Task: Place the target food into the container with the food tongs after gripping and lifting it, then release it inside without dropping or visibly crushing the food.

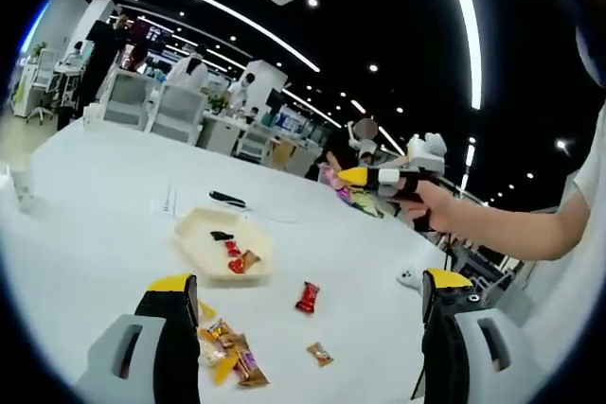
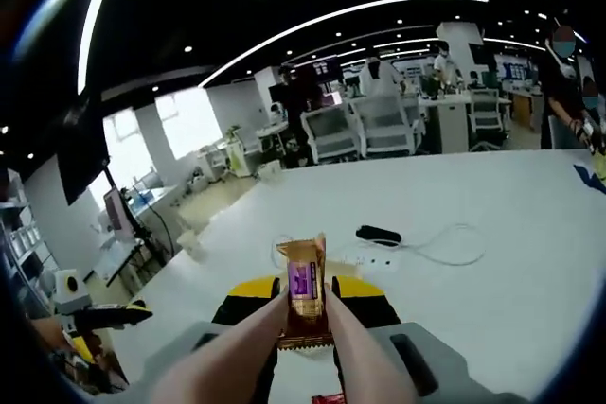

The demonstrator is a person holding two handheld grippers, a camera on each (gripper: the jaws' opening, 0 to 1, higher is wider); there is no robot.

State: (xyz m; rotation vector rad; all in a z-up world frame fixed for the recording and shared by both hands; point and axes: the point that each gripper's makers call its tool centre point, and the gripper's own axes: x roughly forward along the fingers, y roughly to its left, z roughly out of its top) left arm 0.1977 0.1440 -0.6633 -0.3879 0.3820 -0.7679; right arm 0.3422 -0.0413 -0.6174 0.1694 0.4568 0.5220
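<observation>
Right gripper [image 2: 305, 314] tongs pinch the gold snack packet [image 2: 303, 292] — lifted; left gripper [image 1: 308, 314] spread, idle; next I carry it over the beige container [image 1: 194, 234] — release gently.

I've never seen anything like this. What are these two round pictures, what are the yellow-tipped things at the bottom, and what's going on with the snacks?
No robot is here: a person holds a two-jaw tool in each hand, and a fisheye camera rides on each tool, looking along its jaws.

The left gripper view looks over a white table. Its own tool shows as two black, yellow-tipped jaws standing wide apart. On the table lie a pale tray holding a few wrapped snacks, a red wrapped snack, a small orange one, and a loose pile of wrappers by the left jaw. The person's other hand comes in from the right.

The right gripper view shows that second tool, with pale tong arms pinching a gold and purple snack packet upright above the table. A black object with a white cable lies beyond. Office desks and people fill the background.
</observation>
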